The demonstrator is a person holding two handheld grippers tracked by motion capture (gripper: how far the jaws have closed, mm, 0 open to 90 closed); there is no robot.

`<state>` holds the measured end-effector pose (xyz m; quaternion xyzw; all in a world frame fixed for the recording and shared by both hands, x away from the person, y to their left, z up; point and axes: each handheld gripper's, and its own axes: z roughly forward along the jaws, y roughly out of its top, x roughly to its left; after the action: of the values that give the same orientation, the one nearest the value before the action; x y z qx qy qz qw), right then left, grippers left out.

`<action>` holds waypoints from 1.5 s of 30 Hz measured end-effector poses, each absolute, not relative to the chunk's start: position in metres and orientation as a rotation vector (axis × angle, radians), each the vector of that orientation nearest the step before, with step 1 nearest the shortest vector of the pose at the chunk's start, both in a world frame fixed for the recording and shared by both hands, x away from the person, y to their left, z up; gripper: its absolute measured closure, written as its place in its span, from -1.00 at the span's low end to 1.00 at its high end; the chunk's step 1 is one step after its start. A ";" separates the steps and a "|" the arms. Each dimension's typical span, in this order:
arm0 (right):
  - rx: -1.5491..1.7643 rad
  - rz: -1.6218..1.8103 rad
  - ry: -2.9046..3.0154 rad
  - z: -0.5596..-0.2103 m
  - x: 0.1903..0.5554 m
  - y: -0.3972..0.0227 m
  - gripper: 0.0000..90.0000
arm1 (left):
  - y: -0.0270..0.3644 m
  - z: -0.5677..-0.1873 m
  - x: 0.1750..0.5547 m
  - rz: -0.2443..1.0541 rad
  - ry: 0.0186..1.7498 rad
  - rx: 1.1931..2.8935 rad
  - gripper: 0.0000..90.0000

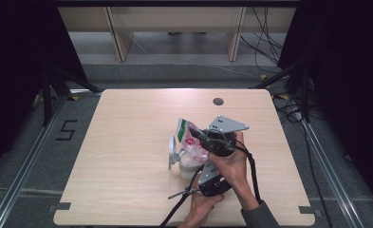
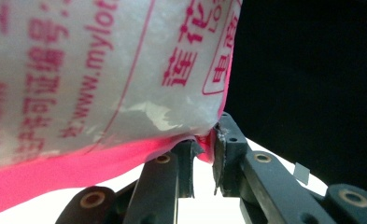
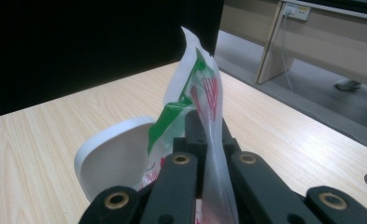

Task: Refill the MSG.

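Both tongs are clamped on the printed plastic bag (image 1: 190,137): right tongs (image 3: 204,140) on its top edge, left tongs (image 2: 203,154) on a pink corner, above the white container (image 1: 177,156) near the worktop's (image 1: 127,142) near edge; uneven pulling could spill the contents

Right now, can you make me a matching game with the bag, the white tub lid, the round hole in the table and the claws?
Things:
1. plastic bag
2. white lid
3. round hole
4. right claw

States:
A. standing open beside the bag
B. near the table's far edge
C. pinched by both claws
D. shut on the bag's top edge

Pairs: 1-C, 2-A, 3-B, 4-D
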<state>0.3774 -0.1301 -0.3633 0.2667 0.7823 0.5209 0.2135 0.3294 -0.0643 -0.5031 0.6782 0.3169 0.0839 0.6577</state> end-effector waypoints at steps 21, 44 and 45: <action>0.730 1.434 2.175 -0.362 0.375 -0.127 1.00 | -0.064 -0.502 0.331 0.192 0.714 1.528 0.77; 0.725 1.437 2.175 -0.362 0.376 -0.125 1.00 | -0.062 -0.502 0.334 0.211 0.687 1.559 0.77; 0.726 1.441 2.168 -0.362 0.376 -0.124 1.00 | -0.062 -0.502 0.335 0.211 0.682 1.558 0.77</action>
<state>0.3760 -0.1241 -0.3618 0.2621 0.7831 0.5203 0.2177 0.3345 -0.0617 -0.5025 0.6870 0.3010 0.0930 0.6549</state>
